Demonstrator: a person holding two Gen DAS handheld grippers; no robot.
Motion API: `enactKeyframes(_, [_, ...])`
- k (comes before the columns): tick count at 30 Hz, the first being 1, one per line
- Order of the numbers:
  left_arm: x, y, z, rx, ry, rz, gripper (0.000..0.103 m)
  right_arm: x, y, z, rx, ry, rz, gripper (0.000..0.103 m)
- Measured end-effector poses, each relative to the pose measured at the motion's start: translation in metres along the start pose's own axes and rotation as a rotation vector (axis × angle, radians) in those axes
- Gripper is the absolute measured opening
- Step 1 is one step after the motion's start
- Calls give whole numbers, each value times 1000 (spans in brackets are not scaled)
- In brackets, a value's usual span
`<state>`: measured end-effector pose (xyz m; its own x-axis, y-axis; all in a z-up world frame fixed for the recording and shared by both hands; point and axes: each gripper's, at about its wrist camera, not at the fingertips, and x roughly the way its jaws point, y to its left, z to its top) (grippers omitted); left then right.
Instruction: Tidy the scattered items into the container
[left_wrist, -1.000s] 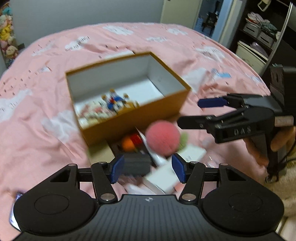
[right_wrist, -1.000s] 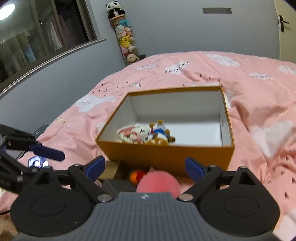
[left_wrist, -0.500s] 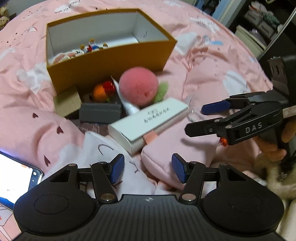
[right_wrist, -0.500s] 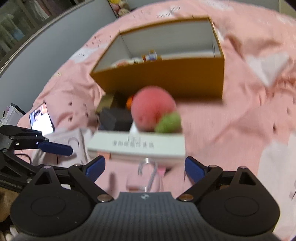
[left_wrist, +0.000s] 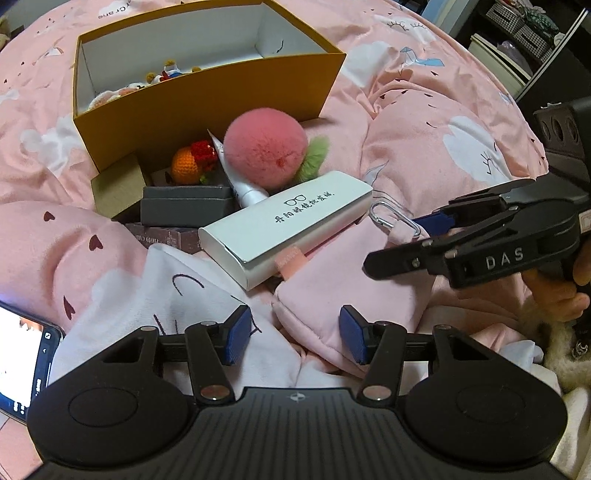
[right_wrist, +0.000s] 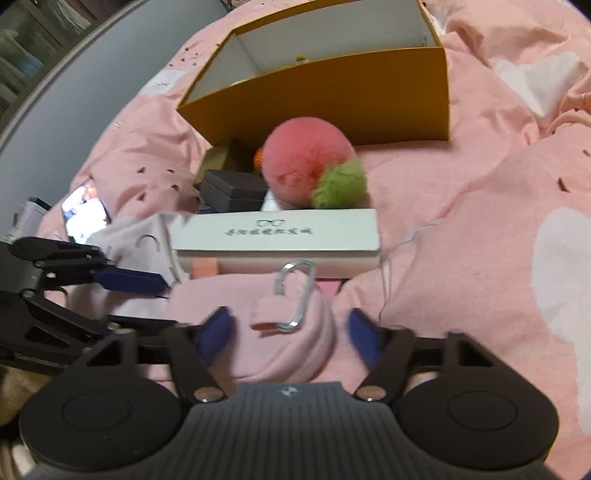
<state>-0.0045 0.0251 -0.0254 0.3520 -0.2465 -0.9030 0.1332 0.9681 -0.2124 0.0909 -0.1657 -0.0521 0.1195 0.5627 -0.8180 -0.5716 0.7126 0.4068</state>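
One orange box (left_wrist: 207, 99), open-topped, sits far on the pink bedspread (left_wrist: 424, 122), its long axis running left to right; small plush figures (left_wrist: 162, 75) lie in its near-left corner, too hidden by the wall for me to count.

Scattered items, just near of the box:
- One pink plush peach (left_wrist: 264, 149) with a green leaf tuft, touching the box's near wall.
- One white glasses case (left_wrist: 288, 229) — long axis from near-left to far-right in my left view, printed top facing up, resting on the pouch.
- One pink pouch (right_wrist: 291, 332) with one silver carabiner (right_wrist: 295, 291) on its loop; the loop end points toward the case.
- One white tube (left_wrist: 240, 181), slanted, its cap end near.
- One dark grey box (left_wrist: 186, 208), lying flat.
- One orange crochet fruit (left_wrist: 186, 166) and one red one (left_wrist: 205, 153), touching.
- One tan carton (left_wrist: 118, 186), left of the grey box.
- One white cloth (left_wrist: 177, 295), near left.
- One phone (left_wrist: 26, 362), screen lit, far left.

My left gripper (left_wrist: 291, 339) is spread, nothing between its pads, hovering over cloth and pouch. My right gripper (right_wrist: 288, 336) is also spread — its fingers straddle the pouch without gripping it.
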Motion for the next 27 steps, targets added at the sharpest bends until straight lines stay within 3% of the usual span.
enactKeyframes(3, [-1,0,0,1,-3,2,62,-4,-1,2,14,-12,8,46])
enactKeyframes(9, [-8,0,0,10,-38,19,62,-16,4,9,-33,-45,-4,43])
enactKeyframes(14, [-15,1,1,18,-88,22,62,-41,12,23,-151,-148,-88,43])
enactKeyframes(20, [-18,0,2,23,-124,31,62,-60,7,46,-263,-211,-228,43])
enactKeyframes(27, [-21,8,2,7,-150,60,62,-39,-12,69,-295,-190,-376,43])
